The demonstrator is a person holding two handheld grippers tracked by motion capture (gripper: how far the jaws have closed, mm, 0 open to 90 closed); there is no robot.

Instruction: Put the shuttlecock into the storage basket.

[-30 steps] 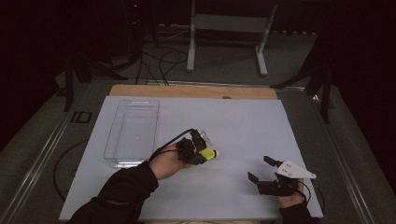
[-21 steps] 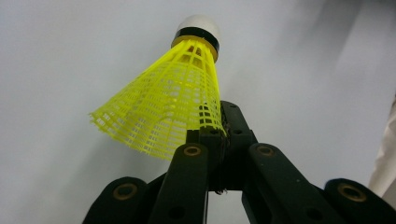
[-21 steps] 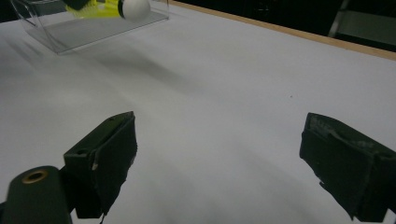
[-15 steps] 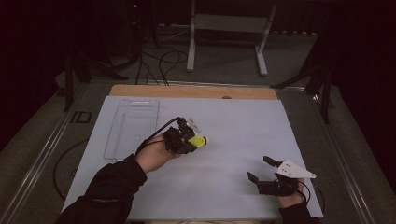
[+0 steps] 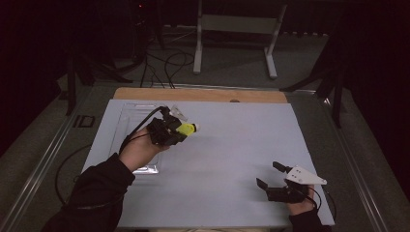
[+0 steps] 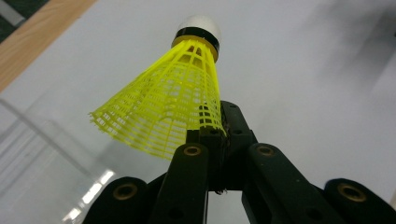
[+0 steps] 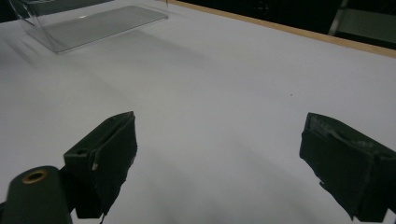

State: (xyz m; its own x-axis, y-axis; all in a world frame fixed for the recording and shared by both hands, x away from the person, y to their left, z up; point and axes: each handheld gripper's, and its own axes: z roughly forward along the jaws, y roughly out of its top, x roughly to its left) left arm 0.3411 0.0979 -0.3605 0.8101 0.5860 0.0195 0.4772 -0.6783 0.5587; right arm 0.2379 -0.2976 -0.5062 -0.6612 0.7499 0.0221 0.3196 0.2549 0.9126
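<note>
No legible txt, labels, brands or nos. anywhere on the table or the gear.

White mat (image 5: 232,159) on wooden table (image 5: 203,94) — metal stand (image 5: 237,24) behind.

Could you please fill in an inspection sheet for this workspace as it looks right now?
Surface: pale sheet over a table with a wooden far edge; bare in the middle.
Job's things: yellow shuttlecock, white cork pointing away from the jaws; clear plastic box on the sheet's left side.
Clutter: nothing seen.
Grippers: left gripper shut on the shuttlecock's skirt, held above the sheet beside the box; right gripper open, low over the sheet's near right corner, nothing between its jaws.
Cables: black cable loops from the left gripper; more lie on the floor.
Surroundings: dark room, a grey metal stand behind the table.
</note>
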